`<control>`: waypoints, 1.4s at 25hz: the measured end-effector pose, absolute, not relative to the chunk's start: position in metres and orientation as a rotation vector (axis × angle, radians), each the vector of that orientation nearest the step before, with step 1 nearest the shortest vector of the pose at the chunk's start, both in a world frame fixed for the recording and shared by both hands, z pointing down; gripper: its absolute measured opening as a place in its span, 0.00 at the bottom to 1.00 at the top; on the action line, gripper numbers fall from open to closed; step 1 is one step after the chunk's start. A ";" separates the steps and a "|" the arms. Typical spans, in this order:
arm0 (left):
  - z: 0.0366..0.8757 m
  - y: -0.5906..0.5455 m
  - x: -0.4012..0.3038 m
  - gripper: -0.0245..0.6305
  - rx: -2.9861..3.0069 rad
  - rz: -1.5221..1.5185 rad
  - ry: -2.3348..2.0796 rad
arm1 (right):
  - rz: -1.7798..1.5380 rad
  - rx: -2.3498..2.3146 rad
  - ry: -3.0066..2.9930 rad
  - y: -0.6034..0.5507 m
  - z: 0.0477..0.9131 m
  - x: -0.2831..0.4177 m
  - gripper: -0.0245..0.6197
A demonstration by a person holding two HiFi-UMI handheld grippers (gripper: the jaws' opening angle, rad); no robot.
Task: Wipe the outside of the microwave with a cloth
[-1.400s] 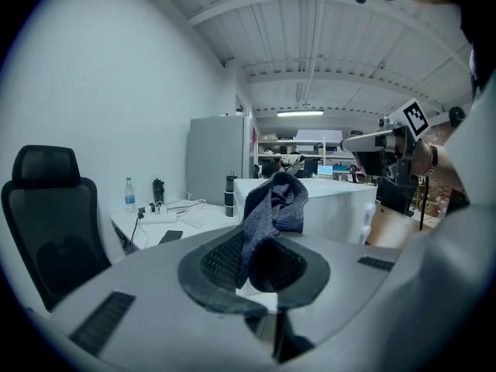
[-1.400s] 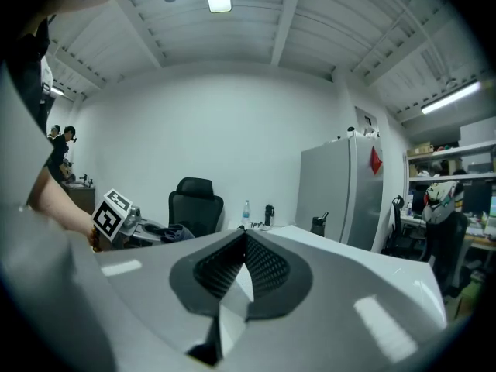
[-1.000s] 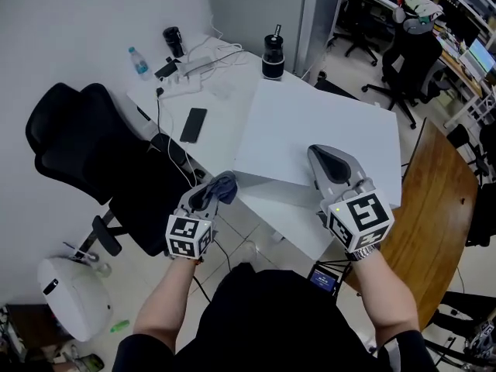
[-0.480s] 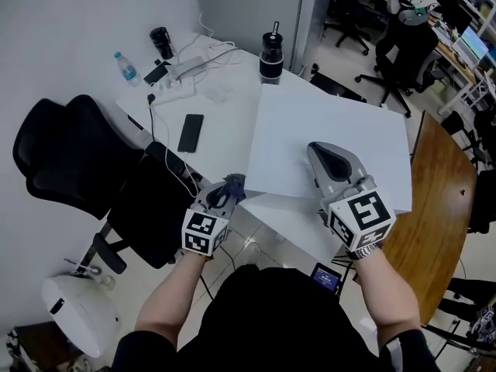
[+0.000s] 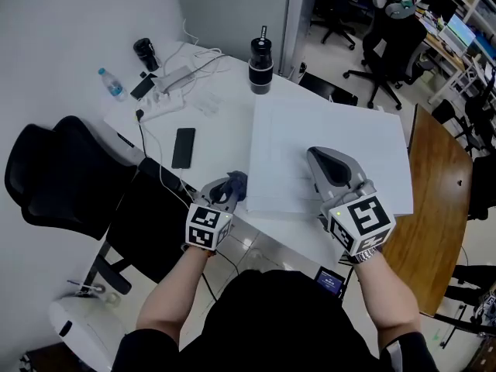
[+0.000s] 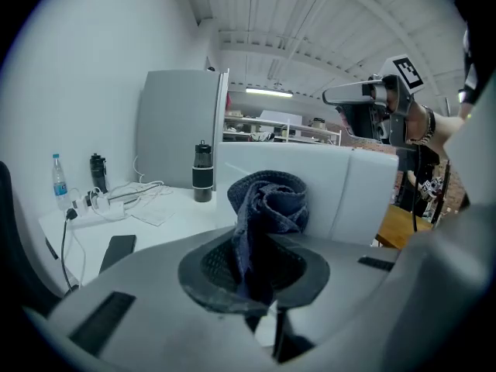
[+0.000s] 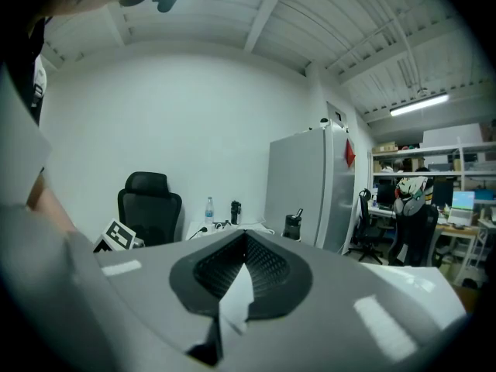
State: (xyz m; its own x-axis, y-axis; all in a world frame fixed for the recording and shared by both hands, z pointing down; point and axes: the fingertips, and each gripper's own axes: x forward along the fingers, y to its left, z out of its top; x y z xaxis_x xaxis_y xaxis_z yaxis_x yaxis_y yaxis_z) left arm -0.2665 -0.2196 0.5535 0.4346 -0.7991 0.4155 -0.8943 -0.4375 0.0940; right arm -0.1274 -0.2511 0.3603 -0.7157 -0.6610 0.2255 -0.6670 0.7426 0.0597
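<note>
The microwave [image 5: 333, 134] is a white box on the white table [image 5: 213, 126]; I see its top from above. My left gripper [image 5: 229, 189] is shut on a bunched dark blue cloth [image 5: 238, 182], just by the microwave's near left corner; I cannot tell whether the cloth touches it. In the left gripper view the cloth [image 6: 267, 206] sticks up between the jaws, with the microwave's white side [image 6: 325, 188] behind it. My right gripper [image 5: 324, 158] hangs over the near part of the microwave's top, shut with nothing in it [image 7: 242, 268].
On the table left of the microwave lie a black phone [image 5: 184, 146], a power strip with cables [image 5: 172, 79], a water bottle [image 5: 112, 84] and a black flask [image 5: 260, 63]. A black office chair [image 5: 66, 180] stands at the left. A wooden table [image 5: 440, 184] is at the right.
My left gripper has carried the cloth to the right, up to the microwave's near left corner. The right gripper has stayed over the microwave's top, and the view has shifted.
</note>
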 end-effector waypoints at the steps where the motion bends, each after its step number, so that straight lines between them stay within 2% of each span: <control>1: 0.554 -0.224 -0.267 0.11 2.393 0.453 -1.451 | 0.041 1.059 -2.707 -0.253 0.360 -0.127 0.04; 35: 0.585 -0.377 -0.283 0.11 2.331 0.480 -1.405 | 0.109 1.322 -2.565 -0.293 0.371 -0.078 0.04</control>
